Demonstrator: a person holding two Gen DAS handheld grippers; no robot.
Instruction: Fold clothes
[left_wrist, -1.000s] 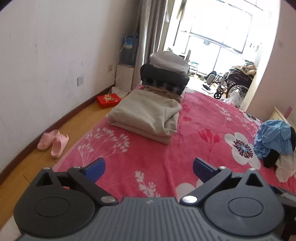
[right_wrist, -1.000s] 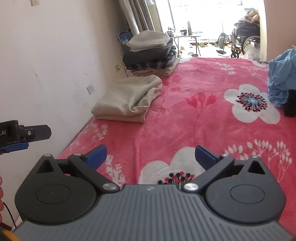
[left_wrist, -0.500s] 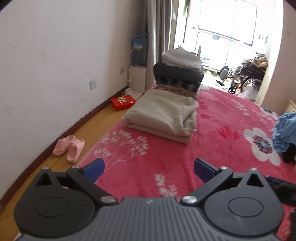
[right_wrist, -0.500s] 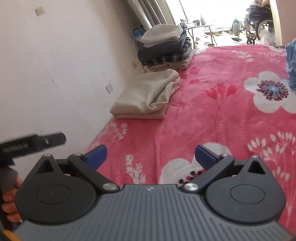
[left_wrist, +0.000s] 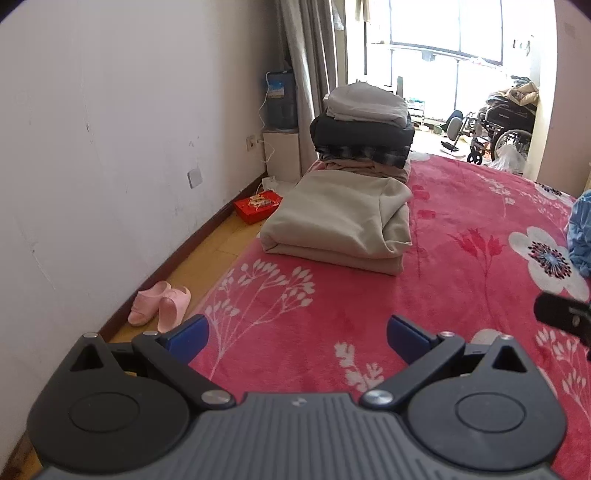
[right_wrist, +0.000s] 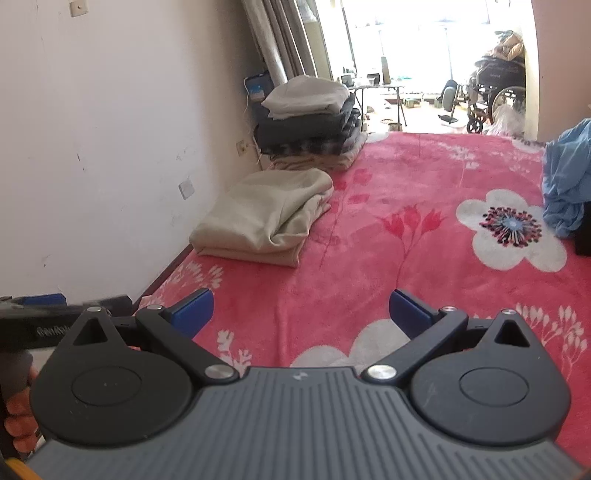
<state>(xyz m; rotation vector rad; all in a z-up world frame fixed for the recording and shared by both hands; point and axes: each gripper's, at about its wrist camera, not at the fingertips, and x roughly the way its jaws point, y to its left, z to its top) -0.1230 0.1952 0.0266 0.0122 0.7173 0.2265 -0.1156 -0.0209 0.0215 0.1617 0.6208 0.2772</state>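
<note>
Folded so far: a beige garment (left_wrist: 340, 221) lies squared off on the red floral bed (left_wrist: 461, 266), close to the bed's wall-side edge; just beyond it a stack of folded clothes (left_wrist: 364, 129) rises in grey, dark and checked layers.
Still to fold: a crumpled blue garment (right_wrist: 567, 184) sits well across the bed from the beige garment, at the opposite side, with something dark just beside it that is too cut off to name.
Progress: by the look of it, most of the pile is done and the loose heap remains.
Left claw (left_wrist: 297, 338): spread wide and empty, hovering over the blanket nearer than the beige garment.
Right claw (right_wrist: 301, 312): likewise released, nothing between its blue pads, above a white flower print.
Open room: the broad stretch of bed between the beige garment and the blue garment is bare, ample for laying a piece flat.
Edges: the beige garment sits near the drop to the wooden floor, where pink slippers (left_wrist: 160, 306) and a red box (left_wrist: 256, 206) lie along the white wall (left_wrist: 110, 147).
</note>
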